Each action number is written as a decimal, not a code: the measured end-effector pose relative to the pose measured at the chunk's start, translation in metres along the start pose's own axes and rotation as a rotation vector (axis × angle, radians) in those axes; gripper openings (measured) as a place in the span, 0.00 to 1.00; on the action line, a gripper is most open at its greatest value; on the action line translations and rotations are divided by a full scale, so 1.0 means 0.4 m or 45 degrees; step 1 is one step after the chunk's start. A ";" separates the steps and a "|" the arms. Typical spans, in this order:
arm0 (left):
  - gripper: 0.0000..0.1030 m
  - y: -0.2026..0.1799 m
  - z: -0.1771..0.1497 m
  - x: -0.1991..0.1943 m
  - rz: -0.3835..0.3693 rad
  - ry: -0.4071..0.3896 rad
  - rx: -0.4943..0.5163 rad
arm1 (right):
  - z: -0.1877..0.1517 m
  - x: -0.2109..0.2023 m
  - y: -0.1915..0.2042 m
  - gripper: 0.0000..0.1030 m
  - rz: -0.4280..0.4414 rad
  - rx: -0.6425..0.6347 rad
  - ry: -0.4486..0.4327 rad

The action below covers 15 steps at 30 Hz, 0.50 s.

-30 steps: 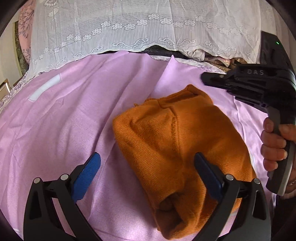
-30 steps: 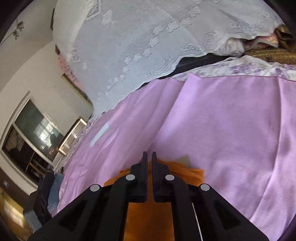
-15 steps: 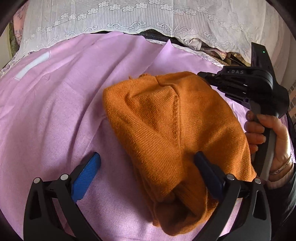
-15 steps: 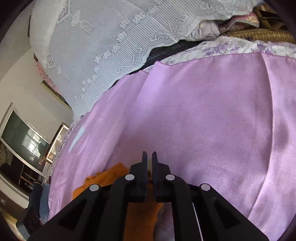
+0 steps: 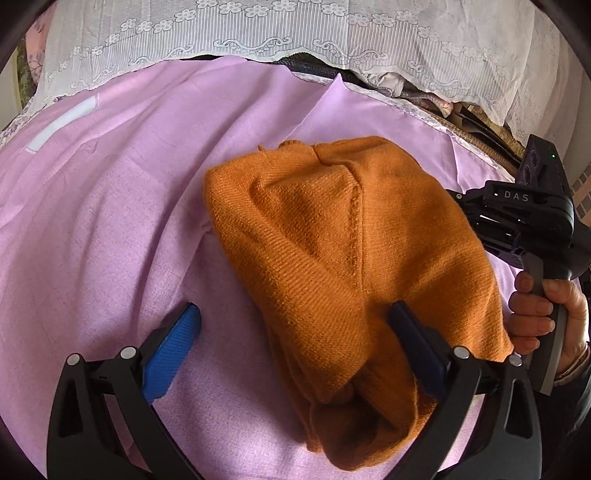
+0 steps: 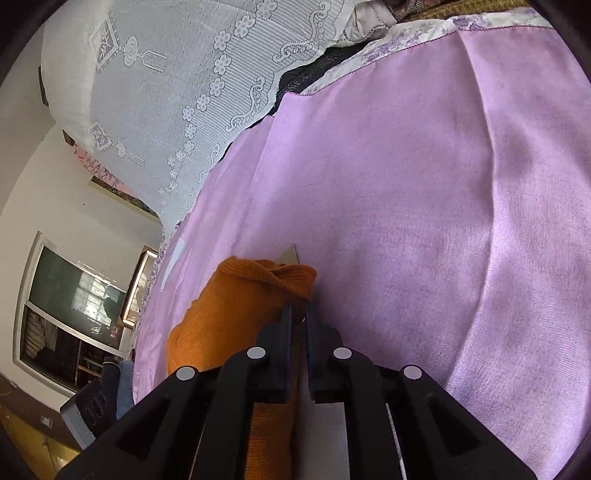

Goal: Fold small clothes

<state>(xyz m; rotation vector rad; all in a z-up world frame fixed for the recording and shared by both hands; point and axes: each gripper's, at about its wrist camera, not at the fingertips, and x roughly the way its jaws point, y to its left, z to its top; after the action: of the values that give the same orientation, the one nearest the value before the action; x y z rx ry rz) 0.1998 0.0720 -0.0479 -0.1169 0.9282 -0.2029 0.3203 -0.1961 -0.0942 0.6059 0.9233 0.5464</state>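
A folded orange knit garment (image 5: 332, 251) lies on a pink sheet (image 5: 110, 206). My left gripper (image 5: 291, 332) is open; its right blue pad (image 5: 410, 332) rests against the garment's near part, its left pad (image 5: 173, 347) over bare sheet. My right gripper (image 6: 299, 314) has its fingers together, with a thin slit between them, at the garment's right edge (image 6: 236, 306); whether cloth is pinched there I cannot tell. It shows at the right of the left wrist view (image 5: 517, 214), held by a hand.
A white lace cover (image 5: 295, 33) hangs along the back of the bed. A white label strip (image 5: 62, 122) lies on the sheet at far left. A window and furniture (image 6: 66, 306) stand left of the bed.
The right gripper has dropped lower and further right beside the garment. The garment has settled flatter and the left view has pulled back slightly.
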 end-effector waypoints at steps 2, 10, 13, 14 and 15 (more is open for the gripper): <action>0.96 -0.004 0.000 0.001 0.008 0.000 0.008 | 0.008 0.022 0.006 0.10 -0.033 -0.016 0.007; 0.96 -0.012 0.000 0.007 0.032 0.001 0.031 | 0.093 0.078 -0.007 0.09 -0.054 -0.016 -0.054; 0.96 -0.011 0.000 0.007 0.032 0.000 0.031 | 0.103 0.061 -0.017 0.10 -0.053 0.014 -0.119; 0.96 -0.011 -0.001 0.007 0.031 0.001 0.031 | 0.105 0.050 -0.016 0.12 -0.058 0.017 -0.156; 0.96 -0.012 -0.001 0.007 0.031 0.001 0.031 | 0.106 0.034 -0.016 0.10 -0.100 0.023 -0.210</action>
<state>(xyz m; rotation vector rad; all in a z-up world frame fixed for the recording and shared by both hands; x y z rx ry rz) 0.2003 0.0668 -0.0494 -0.0833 0.9274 -0.1916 0.3643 -0.2020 -0.0865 0.6188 0.7929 0.4119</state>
